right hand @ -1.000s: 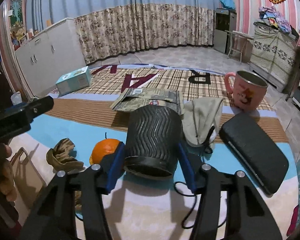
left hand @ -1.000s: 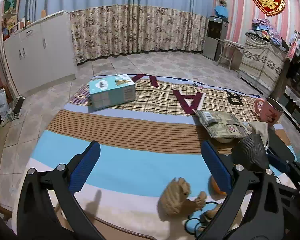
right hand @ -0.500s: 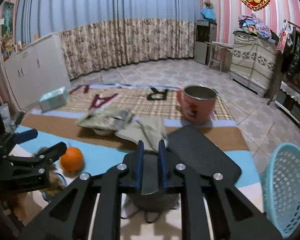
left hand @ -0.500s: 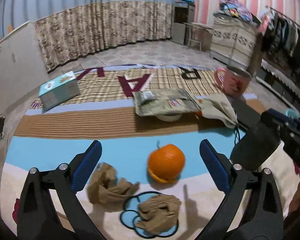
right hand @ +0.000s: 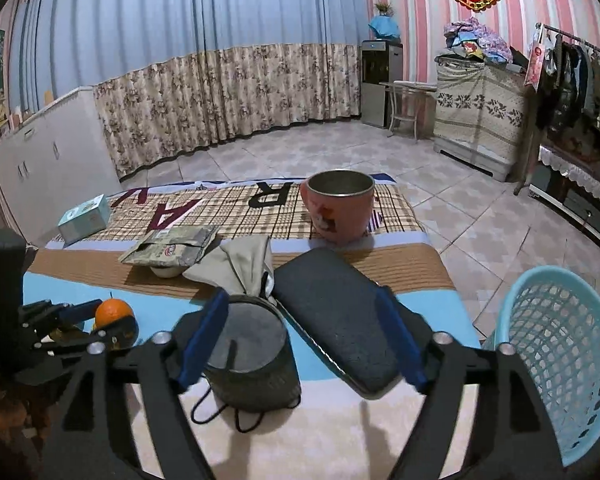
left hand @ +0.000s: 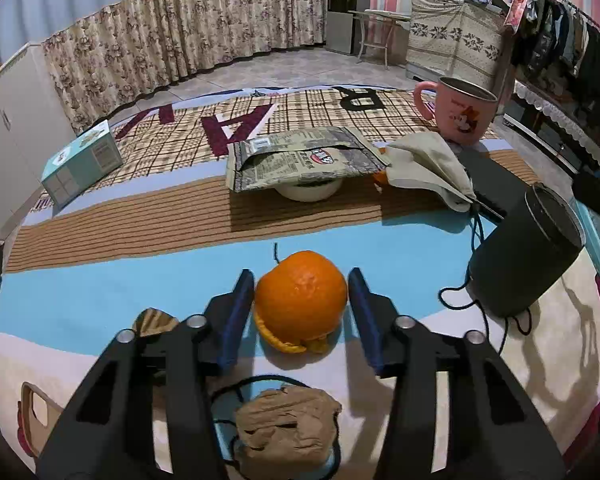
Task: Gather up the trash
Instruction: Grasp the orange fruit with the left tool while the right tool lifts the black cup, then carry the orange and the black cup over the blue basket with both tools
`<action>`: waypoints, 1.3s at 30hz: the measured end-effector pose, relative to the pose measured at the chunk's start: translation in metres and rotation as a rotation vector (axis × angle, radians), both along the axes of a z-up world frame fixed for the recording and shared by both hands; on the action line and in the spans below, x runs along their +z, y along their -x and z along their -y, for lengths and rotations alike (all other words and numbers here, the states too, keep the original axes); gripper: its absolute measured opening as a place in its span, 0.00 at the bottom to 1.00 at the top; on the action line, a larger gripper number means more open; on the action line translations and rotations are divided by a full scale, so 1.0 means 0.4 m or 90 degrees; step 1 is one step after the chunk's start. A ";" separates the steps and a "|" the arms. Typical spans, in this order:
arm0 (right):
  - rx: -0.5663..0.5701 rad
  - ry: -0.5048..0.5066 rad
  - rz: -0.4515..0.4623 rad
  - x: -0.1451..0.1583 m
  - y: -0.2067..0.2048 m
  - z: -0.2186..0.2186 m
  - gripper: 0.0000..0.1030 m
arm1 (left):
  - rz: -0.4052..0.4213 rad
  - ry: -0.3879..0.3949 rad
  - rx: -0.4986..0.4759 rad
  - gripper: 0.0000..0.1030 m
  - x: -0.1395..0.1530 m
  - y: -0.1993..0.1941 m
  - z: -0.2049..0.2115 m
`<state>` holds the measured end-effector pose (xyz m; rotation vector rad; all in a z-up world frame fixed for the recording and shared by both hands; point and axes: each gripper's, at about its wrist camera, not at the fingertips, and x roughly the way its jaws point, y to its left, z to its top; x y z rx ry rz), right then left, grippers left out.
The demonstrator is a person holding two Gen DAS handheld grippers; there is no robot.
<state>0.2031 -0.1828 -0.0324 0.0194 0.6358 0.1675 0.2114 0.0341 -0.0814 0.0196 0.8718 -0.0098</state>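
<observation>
Teal box [left hand: 82, 162]: we see it at the far left of the patterned cloth [left hand: 140, 296]; its print is too small for us to read.
Cloth lettering: we read large letters "A" and "R", upside down from our side, on the plaid band.
Foil packet [left hand: 300, 158]: it lies over a white bowl [left hand: 308, 190]; it carries a red-and-white logo we cannot read.
Left gripper [left hand: 300, 312]: our jaws are closing on either side of the orange [left hand: 302, 294], which sits on the blue stripe; we cannot tell whether the pads touch it yet.
Crumpled brown paper [left hand: 286, 426]: it lies on the cloth under our left gripper, a smaller piece [left hand: 154, 320] beside the left finger.
Right gripper [right hand: 300, 340]: our jaws are opening; the dark ribbed cup [right hand: 252, 360] stands on the cloth against the left pad, not gripped.
Pink mug [right hand: 338, 206]: it bears a cartoon figure.
Blue basket [right hand: 556, 360]: it stands on the floor at the right.
</observation>
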 end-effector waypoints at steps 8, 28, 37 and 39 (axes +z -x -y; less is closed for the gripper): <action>0.033 0.019 -0.002 -0.011 0.015 -0.047 0.82 | 0.022 0.020 0.018 0.42 0.036 0.005 -0.035; 0.062 -0.010 -0.059 -0.063 -0.006 -0.076 0.60 | 0.084 0.008 0.052 0.42 0.126 0.033 -0.062; 0.027 -0.009 0.025 0.053 0.041 0.006 0.60 | 0.115 0.014 0.029 0.42 0.180 0.046 0.008; 0.008 -0.015 0.035 0.080 0.046 0.057 0.60 | 0.125 0.026 0.020 0.42 0.197 0.046 0.038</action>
